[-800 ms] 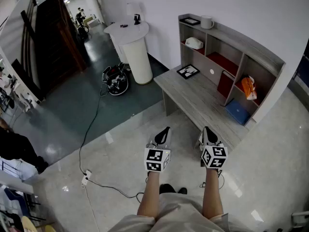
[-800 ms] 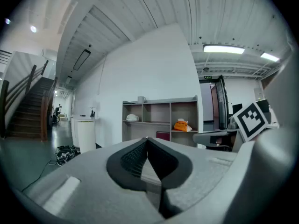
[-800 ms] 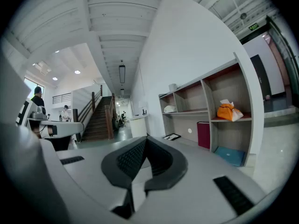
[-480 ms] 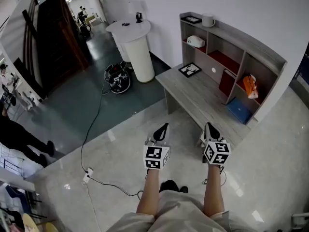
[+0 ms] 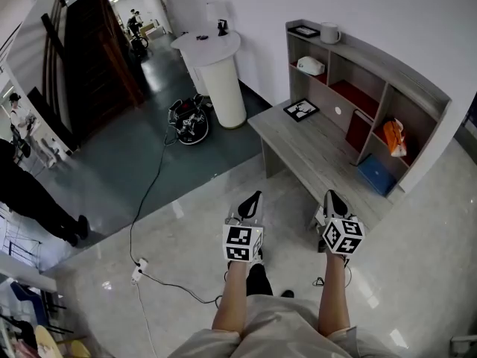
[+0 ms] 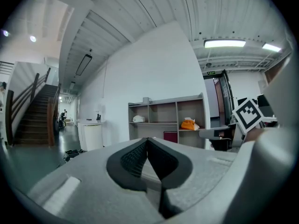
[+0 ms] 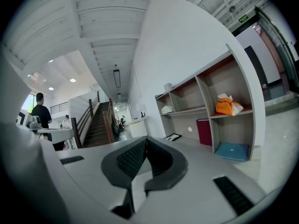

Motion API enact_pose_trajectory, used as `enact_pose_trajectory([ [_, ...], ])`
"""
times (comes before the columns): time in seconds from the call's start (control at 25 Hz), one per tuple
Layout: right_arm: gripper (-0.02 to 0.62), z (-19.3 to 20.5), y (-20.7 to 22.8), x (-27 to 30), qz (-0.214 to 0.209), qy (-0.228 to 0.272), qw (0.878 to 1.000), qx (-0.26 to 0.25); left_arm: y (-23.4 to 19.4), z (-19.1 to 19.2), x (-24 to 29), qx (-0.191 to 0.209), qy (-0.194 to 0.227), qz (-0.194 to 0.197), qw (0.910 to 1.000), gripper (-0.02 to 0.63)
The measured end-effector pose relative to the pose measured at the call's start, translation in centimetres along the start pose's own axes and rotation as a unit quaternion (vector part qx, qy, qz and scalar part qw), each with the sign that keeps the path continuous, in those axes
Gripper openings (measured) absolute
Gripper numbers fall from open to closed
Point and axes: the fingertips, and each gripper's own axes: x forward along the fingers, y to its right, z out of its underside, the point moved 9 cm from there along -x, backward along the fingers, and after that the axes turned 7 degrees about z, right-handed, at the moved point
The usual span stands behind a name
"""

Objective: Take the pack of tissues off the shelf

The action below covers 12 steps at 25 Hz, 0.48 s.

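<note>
The orange pack of tissues (image 5: 394,136) lies in an upper right compartment of the grey shelf unit (image 5: 417,80) that stands on a low desk (image 5: 313,155). The same pack (image 6: 188,123) appears in the left gripper view and, as the tissue pack (image 7: 227,106), in the right gripper view. My left gripper (image 5: 253,200) is held over the floor in front of the desk, shut and holding nothing. My right gripper (image 5: 332,198) hovers near the desk's front edge, also shut and holding nothing. Both are well short of the pack.
A blue flat case (image 5: 376,174) and a red box (image 5: 359,129) sit under the pack. A white mug (image 5: 329,33) tops the shelf; a framed picture (image 5: 302,110) lies on the desk. A white pedestal table (image 5: 216,73), floor cable (image 5: 149,200) and a person (image 5: 30,200) are left.
The desk and shelf have slid slightly right in the head view. My right gripper has shifted a little right and down. A person has walked into view at the left.
</note>
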Motion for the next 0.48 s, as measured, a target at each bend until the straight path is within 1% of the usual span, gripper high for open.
enact_pose_trajectory([
  [0.16, 0.015, -1.1, 0.3, 1.6, 0.003, 0.009, 1.0, 0.005, -1.1, -0.8, 1.5, 0.004, 0.006, 0.009, 0.9999, 0.009],
  [0.28, 0.015, -1.3, -0.5, 2.6, -0.009, 0.001, 1.0, -0.006, -2.1, -1.0, 2.4, 0.001, 0.008, 0.016, 0.9998, 0.009],
  [0.36, 0.015, -1.3, -0.8, 3.5, -0.016, -0.003, 1.0, -0.003, -2.9, -0.9, 3.2, -0.001, 0.008, 0.018, 0.9998, 0.009],
  [0.48, 0.015, -2.0, -0.9, 5.6, -0.017, 0.003, 1.0, 0.004, -4.7, -0.6, 5.1, -0.011, 0.005, 0.011, 0.9999, 0.009],
])
